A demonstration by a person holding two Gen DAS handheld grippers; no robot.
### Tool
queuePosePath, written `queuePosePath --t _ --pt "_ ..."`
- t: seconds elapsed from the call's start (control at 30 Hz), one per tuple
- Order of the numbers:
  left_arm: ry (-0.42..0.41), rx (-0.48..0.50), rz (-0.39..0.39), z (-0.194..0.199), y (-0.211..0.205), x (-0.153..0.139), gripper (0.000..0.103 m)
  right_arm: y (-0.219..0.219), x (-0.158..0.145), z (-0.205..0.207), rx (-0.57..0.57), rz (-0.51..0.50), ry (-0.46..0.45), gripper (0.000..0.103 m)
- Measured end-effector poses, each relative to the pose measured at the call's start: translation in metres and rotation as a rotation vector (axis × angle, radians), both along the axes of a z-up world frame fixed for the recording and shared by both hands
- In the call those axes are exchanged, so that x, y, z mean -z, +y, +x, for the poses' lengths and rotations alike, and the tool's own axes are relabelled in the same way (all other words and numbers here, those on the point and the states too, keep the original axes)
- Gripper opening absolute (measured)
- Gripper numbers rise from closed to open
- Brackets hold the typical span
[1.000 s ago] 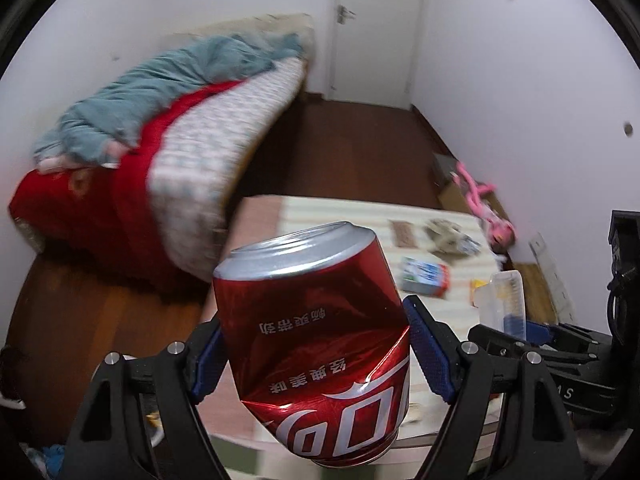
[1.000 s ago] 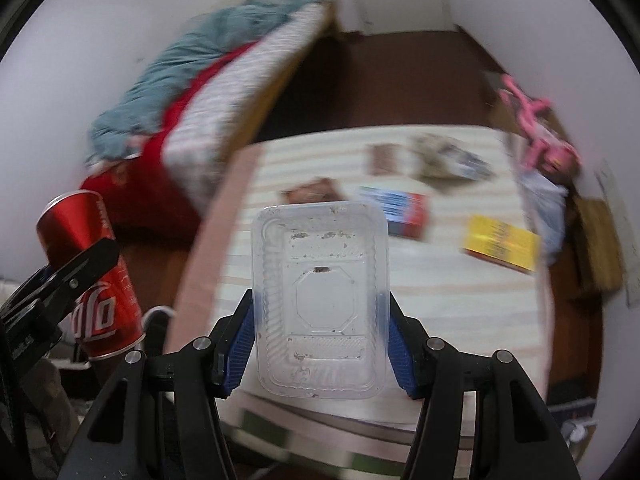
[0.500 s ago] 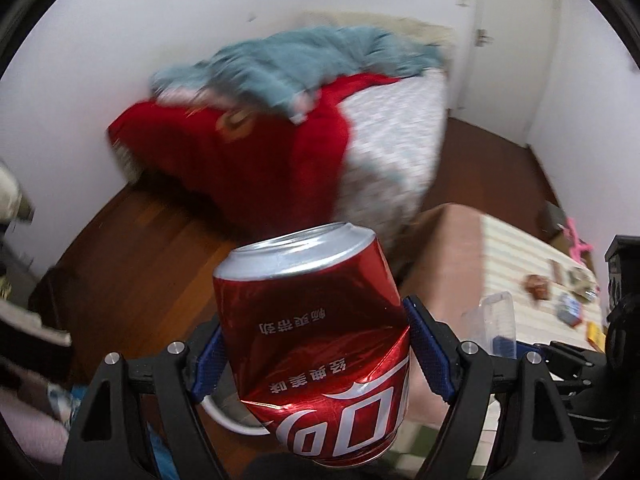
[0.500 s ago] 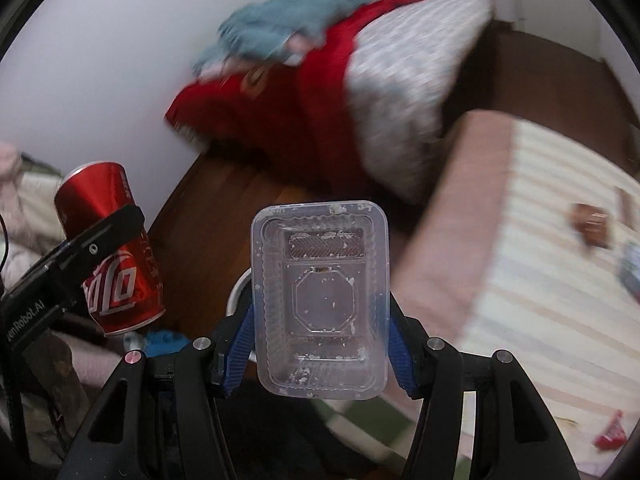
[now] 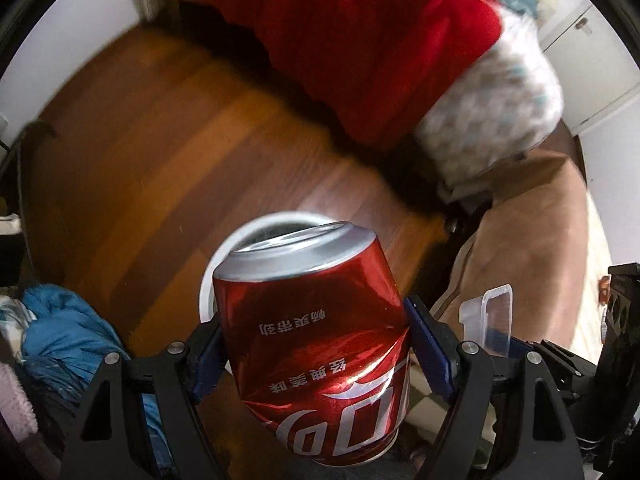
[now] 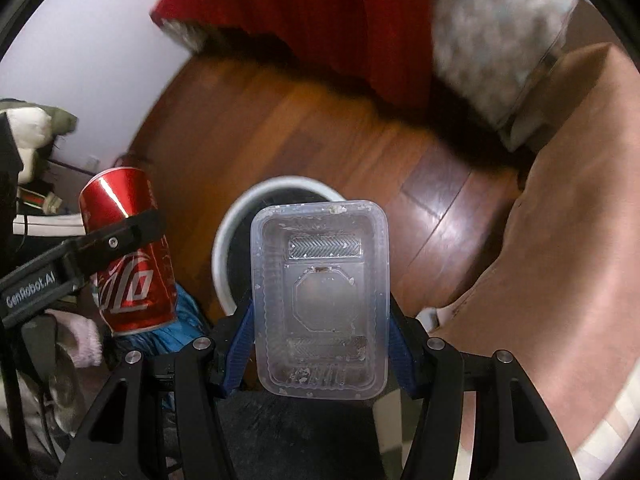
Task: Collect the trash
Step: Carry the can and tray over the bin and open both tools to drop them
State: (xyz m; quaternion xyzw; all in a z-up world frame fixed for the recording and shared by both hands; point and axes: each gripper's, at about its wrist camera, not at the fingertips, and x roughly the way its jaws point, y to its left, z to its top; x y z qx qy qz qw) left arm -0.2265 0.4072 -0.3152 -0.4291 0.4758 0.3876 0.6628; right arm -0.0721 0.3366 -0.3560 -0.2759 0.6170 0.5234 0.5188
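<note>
My left gripper (image 5: 316, 352) is shut on a dented red cola can (image 5: 316, 340), held upright in the air; the can also shows in the right wrist view (image 6: 128, 248). My right gripper (image 6: 320, 336) is shut on a clear plastic food tray (image 6: 320, 296) with crumbs in it; its edge shows in the left wrist view (image 5: 496, 320). A white round trash bin (image 6: 240, 216) with a dark inside stands on the wooden floor just beyond and below both held things; its rim shows behind the can (image 5: 224, 256).
A bed with a red blanket (image 5: 360, 40) and a patterned mattress (image 5: 500, 112) lies ahead. A table with a tan cloth (image 6: 580, 220) is at the right. Blue and pink clothes (image 5: 60, 328) are piled at the left. Wooden floor (image 5: 160, 140) lies between.
Both grippers have swung left and tilted down, away from the table, towards the floor. The white bin has come into view under the can and the tray. Both grips are unchanged.
</note>
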Motion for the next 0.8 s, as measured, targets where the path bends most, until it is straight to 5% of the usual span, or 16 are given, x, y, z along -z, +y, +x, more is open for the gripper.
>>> queuePosePath --t 0.3,0.4,0.47,0.53,0.6,0.8 --pt "0.014 -0.051 -0.143 -0.012 0.032 0.055 0.080 0.032 0.067 -0.016 -0.036 -0.126 0.013 0.061" --pt "0.029 -0.092 -0.145 -0.027 0.036 0.062 0.099 0.045 0.078 -0.020 -0.060 -0.139 0.027 0.062" --pt "0.043 -0.110 -0.137 -0.037 0.036 0.062 0.102 0.054 0.083 -0.025 -0.067 -0.140 0.047 0.062" --pt "0.068 -0.133 -0.118 -0.048 0.033 0.061 0.102 0.059 0.086 -0.025 -0.078 -0.129 0.045 0.073" --pt "0.085 -0.151 -0.089 -0.057 0.028 0.057 0.102 0.061 0.083 -0.026 -0.087 -0.110 0.039 0.102" --pt "0.159 -0.163 0.039 -0.069 0.007 0.038 0.102 0.052 0.067 -0.027 -0.105 -0.081 -0.014 0.103"
